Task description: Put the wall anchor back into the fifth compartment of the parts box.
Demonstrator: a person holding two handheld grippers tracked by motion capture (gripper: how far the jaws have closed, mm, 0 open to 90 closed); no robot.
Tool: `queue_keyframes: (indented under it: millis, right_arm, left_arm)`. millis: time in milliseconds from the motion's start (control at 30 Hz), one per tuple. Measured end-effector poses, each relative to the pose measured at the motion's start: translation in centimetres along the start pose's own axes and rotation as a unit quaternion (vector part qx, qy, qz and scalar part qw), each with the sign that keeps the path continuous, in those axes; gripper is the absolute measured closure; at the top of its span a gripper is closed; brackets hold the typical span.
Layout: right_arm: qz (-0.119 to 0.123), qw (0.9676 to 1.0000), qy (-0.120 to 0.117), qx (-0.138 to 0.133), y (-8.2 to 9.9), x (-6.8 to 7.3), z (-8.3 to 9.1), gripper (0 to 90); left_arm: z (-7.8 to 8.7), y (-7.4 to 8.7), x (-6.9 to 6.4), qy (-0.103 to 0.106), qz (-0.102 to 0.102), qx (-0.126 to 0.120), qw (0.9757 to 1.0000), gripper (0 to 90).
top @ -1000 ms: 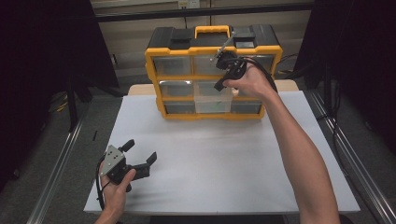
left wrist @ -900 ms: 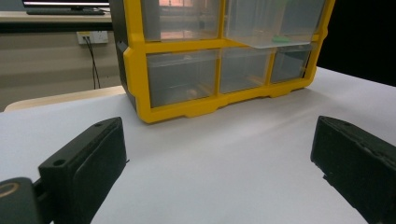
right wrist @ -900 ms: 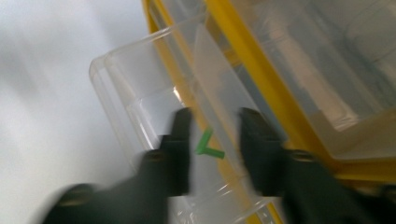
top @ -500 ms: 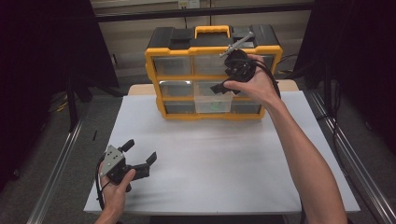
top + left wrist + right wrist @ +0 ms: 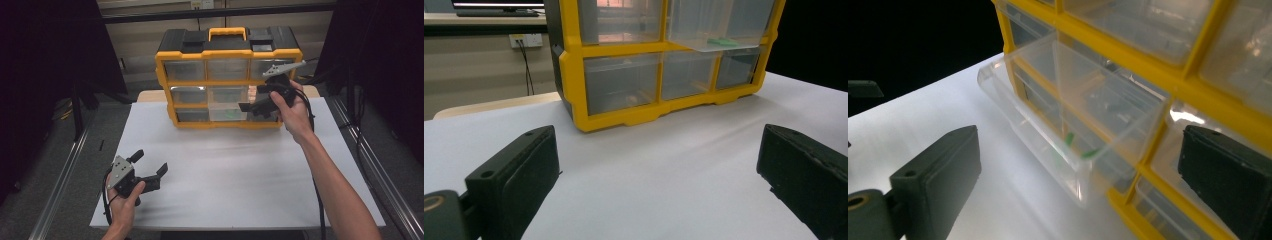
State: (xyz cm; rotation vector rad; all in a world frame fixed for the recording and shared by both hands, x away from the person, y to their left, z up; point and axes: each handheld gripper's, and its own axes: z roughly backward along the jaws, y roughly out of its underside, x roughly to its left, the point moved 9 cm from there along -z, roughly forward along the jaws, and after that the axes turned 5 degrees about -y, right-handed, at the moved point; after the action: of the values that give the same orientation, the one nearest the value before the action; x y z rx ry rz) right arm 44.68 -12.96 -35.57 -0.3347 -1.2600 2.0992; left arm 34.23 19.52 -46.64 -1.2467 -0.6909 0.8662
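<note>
From the high view we see the yellow-framed plastic organiser cabinet (image 5: 227, 80) on the white tabletop (image 5: 235, 165); its clear plastic drawer (image 5: 226, 111) juts out, with the right tongs (image 5: 257, 106) gaping empty, having just opened, beside it. The left tongs (image 5: 150, 167) rest open well before the cabinet. In the left gripper view, the drawer (image 5: 719, 42) shows a small green item (image 5: 723, 42). In the right gripper view, that drawer (image 5: 1068, 125) looks light, thin-walled and slick; we'd pinch its front lip.

text: none legible | labels: none legible | cabinet (image 5: 227, 52) fronts: seemingly unmarked
</note>
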Motion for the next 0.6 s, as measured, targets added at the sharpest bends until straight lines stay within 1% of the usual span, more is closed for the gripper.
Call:
queue_keyframes:
  millis: [33, 100, 133, 167, 200, 233, 267, 300, 367, 433, 467, 533, 600]
  right_arm:
    - [-0.003, 1.0, 0.0, -0.004, 0.6, 0.0, 0.2, 2.7]
    - [-0.014, 0.9997, 0.015, -0.011, 1.4, -0.3, 0.4, 3.5]
    - [-0.016, 0.9996, 0.019, -0.016, 1.8, -0.3, 0.5, 3.5]
    - [-0.018, 0.9995, 0.019, -0.02, 2.2, -0.2, 0.6, 3.4]
    - [-0.022, 0.9992, 0.017, -0.028, 2.5, -0.2, 0.7, 3.3]
    - [-0.027, 0.9988, 0.019, -0.036, 2.8, -0.1, 0.8, 3.2]
    - [-0.03, 0.9986, 0.02, -0.038, 3.2, -0.1, 0.9, 3.1]
    - [-0.032, 0.9982, 0.026, -0.043, 3.6, -0.1, 1.0, 3.1]
    - [-0.041, 0.9972, 0.022, -0.059, 4.4, 0.2, 1.2, 3.0]
    - [-0.047, 0.9963, 0.03, -0.065, 5.5, 0.3, 1.3, 3.0]
    - [-0.045, 0.9963, 0.031, -0.066, 5.8, 0.4, 1.3, 3.0]
    - [-0.053, 0.9946, 0.045, -0.077, 6.8, 0.4, 1.3, 3.3]
    - [-0.054, 0.9942, 0.043, -0.082, 7.9, 0.7, 1.4, 3.4]
  left_arm:
    - [0.0, 0.0, 0.0, -0.001, -0.002, 0.003, 1.0, 3.4]
    - [0.0, 0.0, 0.0, -0.001, -0.005, 0.001, 1.0, 3.4]
    - [-0.1, 0.0, -0.1, 0.0, -0.001, -0.002, 1.0, 3.4]
    - [-0.1, 0.0, -0.1, 0.0, -0.001, -0.002, 1.0, 3.4]
    - [0.0, 0.0, -0.1, 0.0, -0.005, 0.001, 1.0, 3.4]
    - [-0.1, 0.0, -0.2, 0.0, 0.001, -0.001, 1.0, 3.4]
    - [0.0, 0.0, -0.1, 0.0, -0.005, 0.0, 1.0, 3.4]
    - [0.0, 0.0, 0.0, 0.0, -0.005, 0.0, 1.0, 3.4]
    - [0.0, 0.0, -0.1, 0.0, -0.002, 0.0, 1.0, 3.4]
    - [-0.1, 0.0, 0.0, 0.0, -0.004, 0.001, 1.0, 3.5]
    - [-0.1, 0.0, 0.0, -0.003, -0.003, 0.001, 1.0, 3.5]
    - [0.0, 0.1, 0.0, -0.004, -0.004, 0.004, 1.0, 3.6]
    - [0.0, 0.0, 0.0, -0.004, -0.002, 0.003, 1.0, 3.6]
